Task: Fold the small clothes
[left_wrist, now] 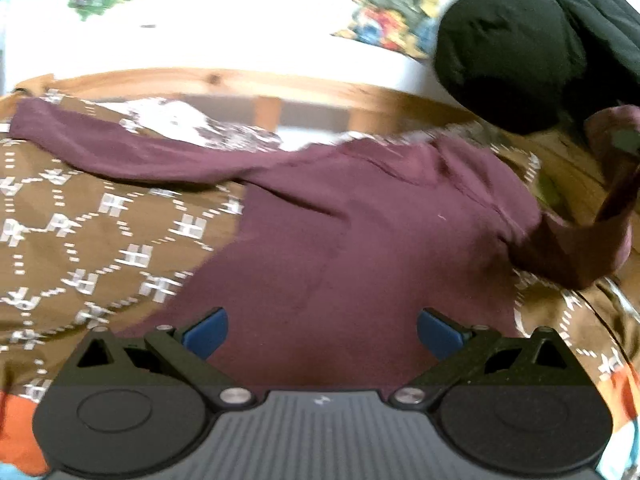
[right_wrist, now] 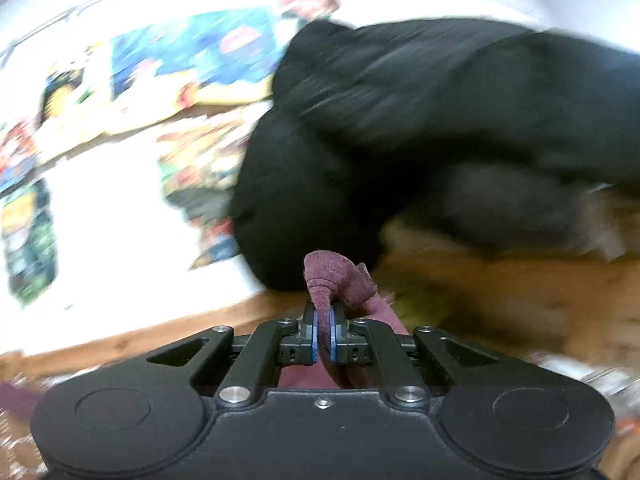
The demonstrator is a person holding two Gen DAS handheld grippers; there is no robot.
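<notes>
A maroon long-sleeved top (left_wrist: 360,232) lies spread on a brown patterned bedcover (left_wrist: 80,232). Its left sleeve (left_wrist: 120,148) stretches out to the far left. My left gripper (left_wrist: 322,332) is open and empty, its blue pads just above the top's lower body. My right gripper (right_wrist: 323,320) is shut on the end of the top's right sleeve (right_wrist: 336,276) and holds it lifted off the bed. In the left wrist view that raised sleeve (left_wrist: 592,248) rises at the right edge.
A wooden bed frame (left_wrist: 240,80) runs along the far side of the bed. A bulky black garment (left_wrist: 520,52) is heaped at the far right, also large in the right wrist view (right_wrist: 420,140). Colourful posters (right_wrist: 188,60) hang on the white wall.
</notes>
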